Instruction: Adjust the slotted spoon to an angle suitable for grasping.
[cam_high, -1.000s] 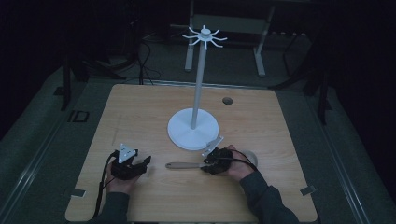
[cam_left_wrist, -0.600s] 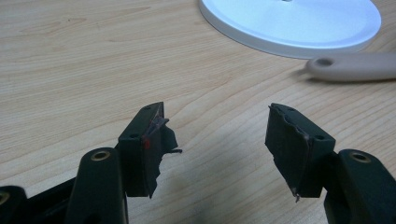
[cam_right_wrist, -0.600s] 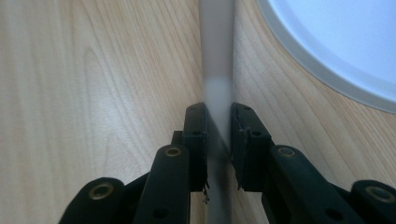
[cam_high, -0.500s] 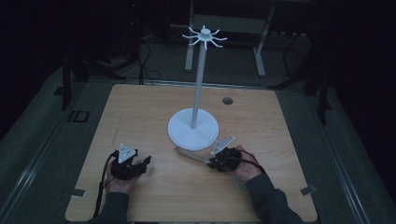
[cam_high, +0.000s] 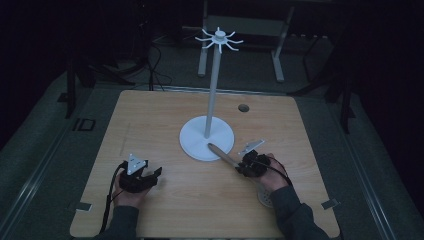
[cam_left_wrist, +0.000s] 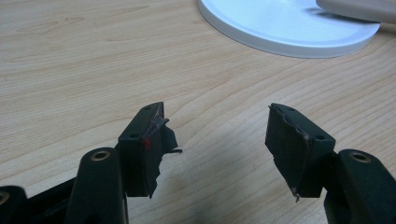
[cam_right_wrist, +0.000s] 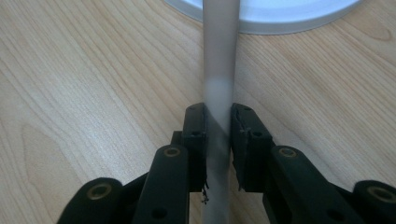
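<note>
Your right hand-held gripper (cam_right_wrist: 217, 135) pinches a blurred utensil handle (cam_right_wrist: 218, 70), its far end hidden; your left hand-held gripper (cam_left_wrist: 215, 140) stands spread over the worktop (cam_left_wrist: 70, 70).

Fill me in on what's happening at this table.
A person works at a wooden table with a gripper in each hand. The right gripper is shut on a long, slim utensil handle, whose far end reaches over the round base of a white stand with hooks at the top. Its jaws have just been closing on it. The left gripper rests open on the near left of the table, holding nothing.
</note>
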